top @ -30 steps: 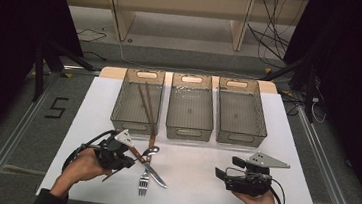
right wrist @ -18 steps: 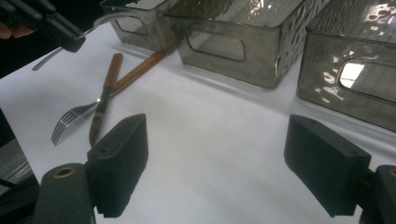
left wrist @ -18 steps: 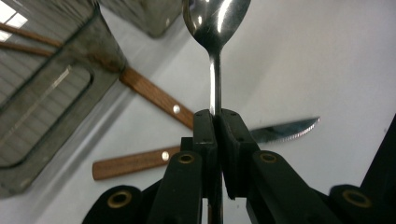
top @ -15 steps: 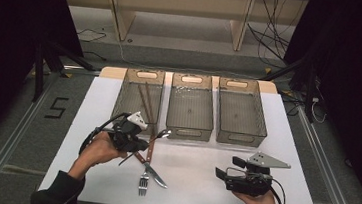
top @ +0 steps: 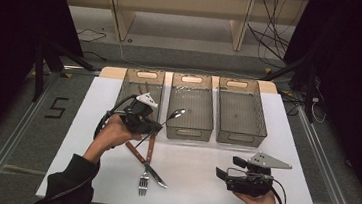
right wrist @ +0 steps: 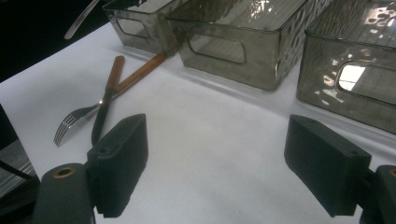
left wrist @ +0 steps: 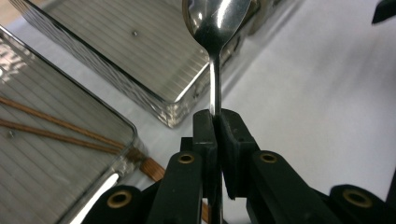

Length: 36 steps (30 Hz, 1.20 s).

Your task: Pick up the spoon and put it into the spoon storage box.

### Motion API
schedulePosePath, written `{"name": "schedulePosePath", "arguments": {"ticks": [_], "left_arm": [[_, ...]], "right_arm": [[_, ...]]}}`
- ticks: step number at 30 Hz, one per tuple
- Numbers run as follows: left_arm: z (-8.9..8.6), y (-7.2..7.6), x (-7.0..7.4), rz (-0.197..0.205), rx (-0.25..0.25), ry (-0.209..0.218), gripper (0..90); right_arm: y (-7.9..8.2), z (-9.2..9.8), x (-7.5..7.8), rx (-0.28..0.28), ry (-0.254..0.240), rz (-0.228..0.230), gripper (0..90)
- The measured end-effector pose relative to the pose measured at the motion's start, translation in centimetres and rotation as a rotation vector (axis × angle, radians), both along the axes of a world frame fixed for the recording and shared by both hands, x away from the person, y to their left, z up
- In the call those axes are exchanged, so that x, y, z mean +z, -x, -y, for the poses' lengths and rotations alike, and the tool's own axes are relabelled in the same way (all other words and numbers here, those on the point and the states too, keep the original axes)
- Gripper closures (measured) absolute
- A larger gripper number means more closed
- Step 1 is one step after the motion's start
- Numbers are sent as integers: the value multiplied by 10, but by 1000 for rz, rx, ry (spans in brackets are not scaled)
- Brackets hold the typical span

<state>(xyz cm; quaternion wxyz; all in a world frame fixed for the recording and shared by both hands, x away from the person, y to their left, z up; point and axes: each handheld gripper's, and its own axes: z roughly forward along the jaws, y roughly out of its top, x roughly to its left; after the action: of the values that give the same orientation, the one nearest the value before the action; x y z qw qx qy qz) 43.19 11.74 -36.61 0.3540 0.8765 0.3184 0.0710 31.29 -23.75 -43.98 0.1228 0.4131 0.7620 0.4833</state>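
Aloft, the left gripper (top: pixel 152 125) clamps a spoon (top: pixel 166 121); the right gripper (top: pixel 225 167) rests wide-jawed.

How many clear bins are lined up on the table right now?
3. The left bin holds chopsticks, the middle bin sits behind the spoon held in the left gripper, and the right bin looks empty.

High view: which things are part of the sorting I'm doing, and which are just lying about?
In the job:
left tool, shut on the spoon
fork and knife on the table
three bins: left bin, middle bin, right bin

Lying about:
right tool, open and idle
cables on the floor
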Motion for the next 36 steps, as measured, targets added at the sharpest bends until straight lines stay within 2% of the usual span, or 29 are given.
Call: {"name": "schedulePosePath", "arguments": {"ticks": [10,15,18,21,31,36], "left_arm": [[14,-25,12,49,50,64,846],[22,-35,13,50,61,87,846],[30,-40,12,51,63,82,846],[35,-47,14,46,63,98,846],[52,-67,15,70,82,101,846],[58,-77,10,78,99,104,845]], "right_arm": [[0,1,1,-2,-9,6,224],[0,2,1,-3,-12,4,224],[0,2,0,-2,-13,2,224],[0,2,0,1,-12,4,224],[0,2,0,4,-12,5,224],[0,3,0,6,-14,0,224]]}}
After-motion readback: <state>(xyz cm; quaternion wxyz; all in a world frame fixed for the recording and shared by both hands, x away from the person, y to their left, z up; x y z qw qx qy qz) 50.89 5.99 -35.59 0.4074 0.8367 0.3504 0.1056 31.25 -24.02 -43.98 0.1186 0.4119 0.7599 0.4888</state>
